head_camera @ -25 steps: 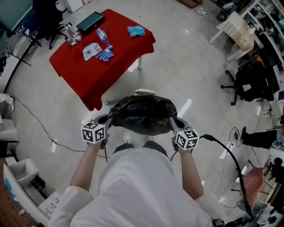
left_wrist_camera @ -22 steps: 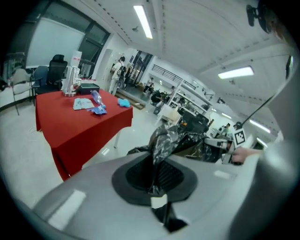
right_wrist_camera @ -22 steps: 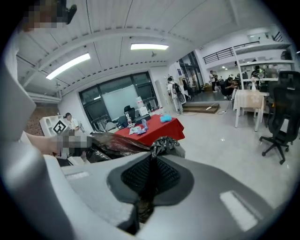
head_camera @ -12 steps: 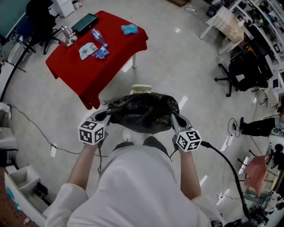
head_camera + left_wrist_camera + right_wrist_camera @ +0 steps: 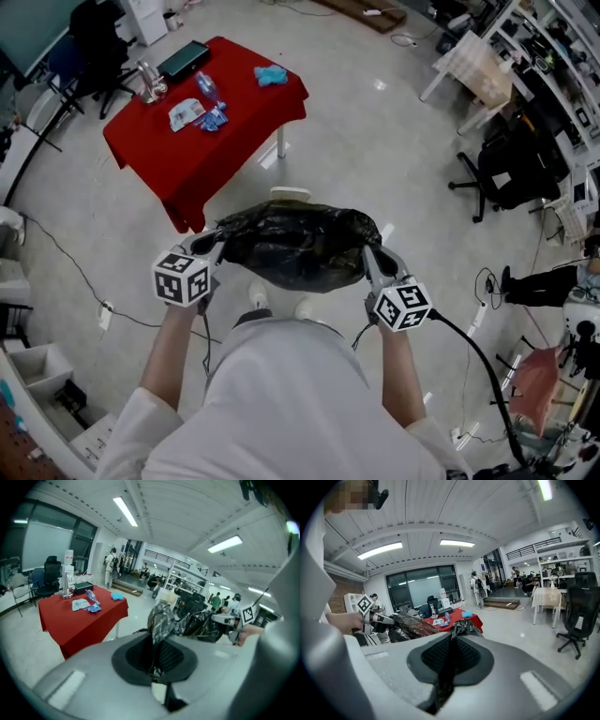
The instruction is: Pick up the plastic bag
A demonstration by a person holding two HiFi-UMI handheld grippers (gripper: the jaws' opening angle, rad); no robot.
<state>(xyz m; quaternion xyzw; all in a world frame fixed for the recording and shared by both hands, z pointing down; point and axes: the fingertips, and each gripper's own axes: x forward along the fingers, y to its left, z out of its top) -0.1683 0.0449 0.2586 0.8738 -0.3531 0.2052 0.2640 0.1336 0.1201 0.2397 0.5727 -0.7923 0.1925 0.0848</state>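
Arms stretched forward from the person's body, one on each side, with the elbows bent a little. The left forearm [image 5: 173, 342] and the right forearm [image 5: 398, 366] were bare, and they stayed about level with each other. Each hand held its tool out in front of the waist, with the marker cube on top.

The left gripper [image 5: 217, 242] had its jaws squeezed tight on the left edge of the plastic bag [image 5: 295, 246]. In the left gripper view, a crumpled strip of the black bag [image 5: 159, 620] stood pinched between the closed jaws of the left gripper [image 5: 157, 637]. The right gripper [image 5: 368, 251] did the same on the right edge. In the right gripper view, its jaws [image 5: 450, 653] were shut on a thin fold of the bag [image 5: 461, 627].

The bag hung in the air between the two grippers, stretched wide, above the floor [image 5: 375, 141] and just past the person's shoes [image 5: 258, 298]. A pale thing [image 5: 289, 195] peeked out beyond the far edge of the bag. It may have been a bin, but too little of it showed to tell.

A red table [image 5: 202, 150] stood well apart, farther off to the left. A black cable [image 5: 478, 347] trailed from the right gripper.
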